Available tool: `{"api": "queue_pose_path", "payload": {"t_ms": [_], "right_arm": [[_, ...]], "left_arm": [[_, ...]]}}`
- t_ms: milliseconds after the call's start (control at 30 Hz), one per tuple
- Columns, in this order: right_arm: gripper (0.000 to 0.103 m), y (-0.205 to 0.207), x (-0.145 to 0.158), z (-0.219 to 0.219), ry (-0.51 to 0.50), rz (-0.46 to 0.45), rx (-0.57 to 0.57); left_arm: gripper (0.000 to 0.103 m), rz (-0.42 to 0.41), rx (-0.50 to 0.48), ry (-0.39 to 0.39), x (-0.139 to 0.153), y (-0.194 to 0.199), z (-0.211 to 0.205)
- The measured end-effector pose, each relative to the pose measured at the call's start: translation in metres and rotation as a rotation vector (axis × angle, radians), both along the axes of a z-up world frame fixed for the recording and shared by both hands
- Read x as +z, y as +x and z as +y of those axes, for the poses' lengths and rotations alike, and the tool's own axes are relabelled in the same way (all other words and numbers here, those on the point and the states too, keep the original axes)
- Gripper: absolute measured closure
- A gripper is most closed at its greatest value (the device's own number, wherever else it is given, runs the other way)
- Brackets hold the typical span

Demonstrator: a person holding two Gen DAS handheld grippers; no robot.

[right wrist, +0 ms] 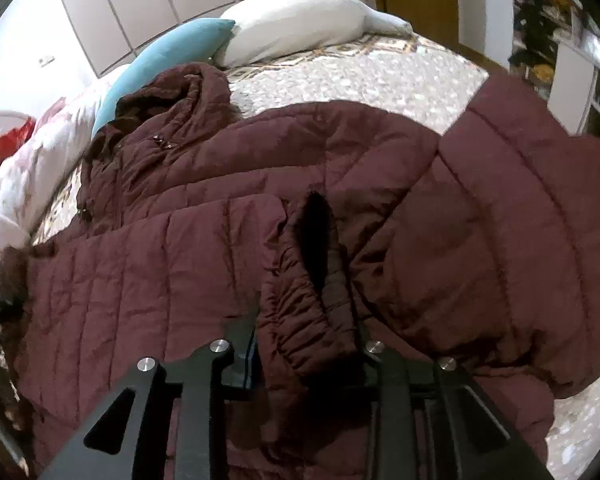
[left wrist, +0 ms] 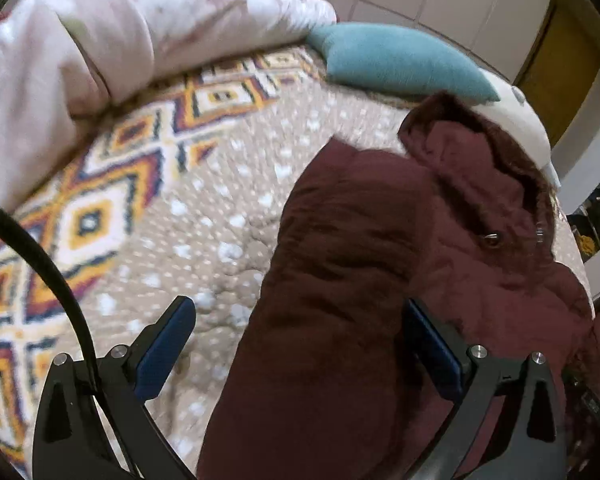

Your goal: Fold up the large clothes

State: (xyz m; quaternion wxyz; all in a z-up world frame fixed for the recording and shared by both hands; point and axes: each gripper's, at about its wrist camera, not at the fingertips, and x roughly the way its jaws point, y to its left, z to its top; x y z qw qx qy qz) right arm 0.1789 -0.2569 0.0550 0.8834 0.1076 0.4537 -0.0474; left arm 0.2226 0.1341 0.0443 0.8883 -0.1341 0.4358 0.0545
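A large maroon quilted hooded jacket lies spread on the bed. In the left wrist view the jacket bulges up between my left gripper's blue-padded fingers, which stand wide open around a sleeve or side fold. My right gripper is shut on the jacket's sleeve cuff, whose gathered fabric bunches up between the fingers. The hood lies at the far left, toward the pillows.
The bed has a beige dotted bedspread with a diamond-pattern band. A pink-white duvet, a teal pillow and a white pillow lie at the head. Wardrobe doors stand behind; shelves stand at right.
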Motion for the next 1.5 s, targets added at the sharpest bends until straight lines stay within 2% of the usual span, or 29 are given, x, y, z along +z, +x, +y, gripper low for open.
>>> {"api": "queue_pose_path", "payload": {"t_ms": [67,233,300,367,533,733,900,1033,1200,1367,1500], "right_arm": [[0.059,-0.007,0.012,0.000,-0.009,-0.002,0.006],[0.053,-0.045,0.056,-0.014,0.026,-0.086,-0.004],[0.049,-0.066,0.073,-0.023,0.036,-0.111,-0.004],[0.045,-0.087,0.087,-0.032,0.033,-0.135,-0.010],[0.039,-0.138,0.105,-0.073,0.020,-0.161,-0.062],[0.038,-0.185,0.096,-0.142,0.020,-0.131,-0.181],[0.038,-0.216,0.076,-0.206,0.062,-0.112,-0.289],[0.037,-0.232,0.057,-0.258,0.155,-0.102,-0.375],[0.037,-0.230,0.040,-0.303,0.260,-0.108,-0.465],[0.037,-0.204,0.031,-0.332,0.337,-0.124,-0.512],[0.033,-0.178,0.023,-0.354,0.475,-0.165,-0.567]], "left_arm": [[0.000,-0.042,-0.015,0.013,0.020,-0.016,-0.002],[0.000,-0.155,-0.063,0.193,0.078,-0.074,-0.028],[0.000,-0.175,-0.082,0.254,0.092,-0.096,-0.038],[0.000,-0.189,-0.106,0.260,0.102,-0.117,-0.044],[0.000,-0.226,-0.140,0.184,0.115,-0.173,-0.062],[0.000,-0.199,-0.230,0.175,0.093,-0.219,-0.116],[0.000,-0.143,-0.296,0.108,0.052,-0.239,-0.160],[0.000,-0.073,-0.325,0.053,0.015,-0.238,-0.185],[0.000,-0.015,-0.344,0.082,-0.022,-0.226,-0.205],[0.000,-0.018,-0.331,0.114,-0.033,-0.221,-0.209],[0.000,-0.026,-0.330,0.146,-0.038,-0.221,-0.211]]}}
